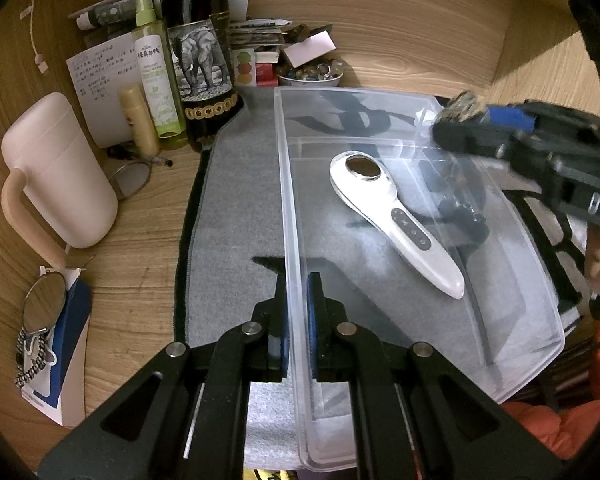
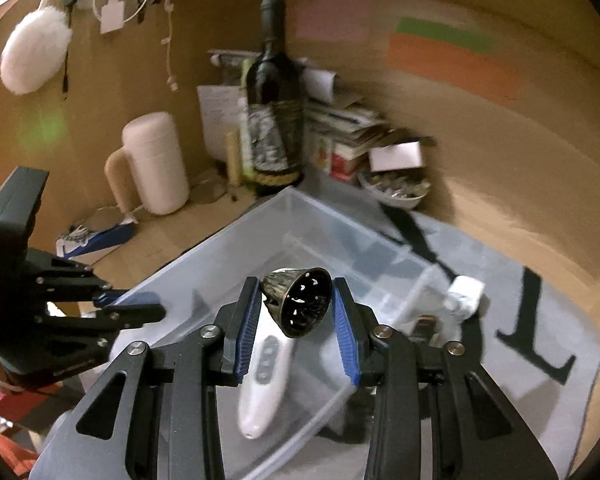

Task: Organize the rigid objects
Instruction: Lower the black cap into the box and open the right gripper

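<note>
Left gripper (image 1: 299, 312) pinches the near wall of the clear plastic bin (image 1: 292, 184), one finger inside, one outside. White handheld device (image 1: 396, 220) lies flat on the bin floor. Right gripper (image 2: 294, 312) holds a dark bell-shaped cup (image 2: 300, 304) between its blue pads, above the bin, mouth toward the camera. Bin sits on a grey mat (image 1: 236, 208). Beyond: wine bottle (image 1: 198, 52), green spray bottle (image 1: 156, 72), pink mug (image 1: 60, 168), bowl of small items (image 1: 312, 74).
</note>
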A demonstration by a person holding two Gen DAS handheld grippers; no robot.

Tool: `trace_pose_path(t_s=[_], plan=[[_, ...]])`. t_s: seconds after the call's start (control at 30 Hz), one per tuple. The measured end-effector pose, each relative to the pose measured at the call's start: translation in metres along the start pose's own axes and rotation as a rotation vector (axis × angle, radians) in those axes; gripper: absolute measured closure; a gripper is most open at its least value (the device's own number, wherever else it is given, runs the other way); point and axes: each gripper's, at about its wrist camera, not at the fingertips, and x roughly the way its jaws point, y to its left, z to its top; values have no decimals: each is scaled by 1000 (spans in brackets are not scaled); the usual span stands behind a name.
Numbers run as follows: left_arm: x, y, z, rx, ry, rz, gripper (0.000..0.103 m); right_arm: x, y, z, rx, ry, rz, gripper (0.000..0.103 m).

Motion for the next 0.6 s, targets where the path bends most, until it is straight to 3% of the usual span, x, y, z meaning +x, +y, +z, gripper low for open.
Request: trace_pose_path(t_s=[0.4,0.6], plan=[[-1,0,-2,8,-8,-13,96,37,30,-8,-51,137,64,70],[-1,-1,-2,13,-9,-18,96,44,31,-9,-40,160,58,70]])
